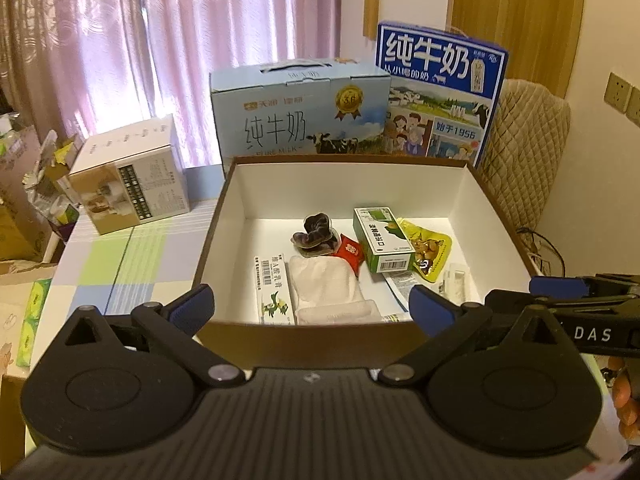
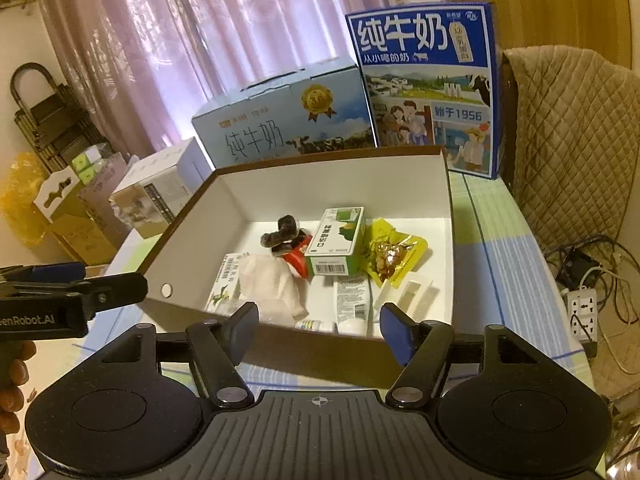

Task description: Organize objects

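An open brown box (image 1: 352,184) with a white inside stands on the table. In it lie a green carton (image 1: 384,240), a yellow snack packet (image 1: 430,252), a red sachet (image 1: 352,254), a dark wrapped item (image 1: 314,236), a white cloth (image 1: 326,284) and a long ointment carton (image 1: 272,292). My left gripper (image 1: 312,304) hovers open before the box's near wall, holding nothing. My right gripper (image 2: 320,320) is also open and empty, in front of the same box (image 2: 332,184). A white tube (image 2: 352,300) lies near the front wall.
Two milk cartons stand behind the box, one light blue (image 1: 300,112) and one dark blue (image 1: 440,92). A white carton (image 1: 128,176) sits at the left on the checked tablecloth (image 1: 120,264). A quilt-covered chair (image 2: 568,140) and a power strip (image 2: 582,316) are on the right.
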`<state>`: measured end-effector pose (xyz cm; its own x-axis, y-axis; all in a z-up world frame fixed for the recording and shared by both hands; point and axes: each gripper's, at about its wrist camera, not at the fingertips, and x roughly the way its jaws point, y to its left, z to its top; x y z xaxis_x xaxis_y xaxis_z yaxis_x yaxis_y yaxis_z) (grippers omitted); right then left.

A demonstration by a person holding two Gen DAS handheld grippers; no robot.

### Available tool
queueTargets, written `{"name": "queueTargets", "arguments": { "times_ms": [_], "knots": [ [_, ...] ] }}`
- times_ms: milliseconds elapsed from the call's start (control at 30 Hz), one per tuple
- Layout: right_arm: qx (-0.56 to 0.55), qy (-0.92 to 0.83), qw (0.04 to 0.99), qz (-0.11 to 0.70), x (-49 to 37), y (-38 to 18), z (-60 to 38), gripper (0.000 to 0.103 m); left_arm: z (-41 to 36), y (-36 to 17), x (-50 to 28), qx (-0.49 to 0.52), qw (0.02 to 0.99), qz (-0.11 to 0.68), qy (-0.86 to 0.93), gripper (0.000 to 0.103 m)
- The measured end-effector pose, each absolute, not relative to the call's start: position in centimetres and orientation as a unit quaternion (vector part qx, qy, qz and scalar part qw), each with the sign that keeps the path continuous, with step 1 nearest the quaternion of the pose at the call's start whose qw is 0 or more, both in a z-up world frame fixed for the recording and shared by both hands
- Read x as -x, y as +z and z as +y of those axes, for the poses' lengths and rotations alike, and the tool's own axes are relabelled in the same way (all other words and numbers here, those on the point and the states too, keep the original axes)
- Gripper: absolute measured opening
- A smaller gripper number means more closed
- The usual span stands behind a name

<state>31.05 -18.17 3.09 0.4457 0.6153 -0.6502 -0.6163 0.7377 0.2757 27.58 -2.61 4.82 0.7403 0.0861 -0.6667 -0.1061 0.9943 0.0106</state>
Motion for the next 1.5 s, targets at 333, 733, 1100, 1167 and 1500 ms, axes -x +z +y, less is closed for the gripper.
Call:
{"name": "queueTargets", "arguments": {
  "times_ms": [333,733,1100,1167,1500],
  "knots": [
    [0.013,0.373,0.846,0.38,-27.0,3.5,-20.4,0.067,-3.1,5.6,-21.4,0.043,0.931,0.355,0.08,0.102],
    [0.013,0.355,0.853,0.383,-20.5,4.4,-21.2,0.068,-2.4,5.7,-15.8,0.047,0.926,0.37,0.059,0.102],
    [0.024,0.335,0.861,0.383,-12.7,4.7,-20.6,0.068,-0.8,5.1,-9.8,0.044,0.92,0.388,0.025,0.102],
    [0.025,0.334,0.861,0.382,-11.5,4.7,-20.4,0.068,-0.5,4.9,-8.8,0.042,0.919,0.39,0.021,0.102],
    [0.034,0.332,0.859,0.387,-6.6,4.4,-19.9,0.068,0.6,4.1,-4.7,0.041,0.915,0.402,0.011,0.102]
  ]
}}
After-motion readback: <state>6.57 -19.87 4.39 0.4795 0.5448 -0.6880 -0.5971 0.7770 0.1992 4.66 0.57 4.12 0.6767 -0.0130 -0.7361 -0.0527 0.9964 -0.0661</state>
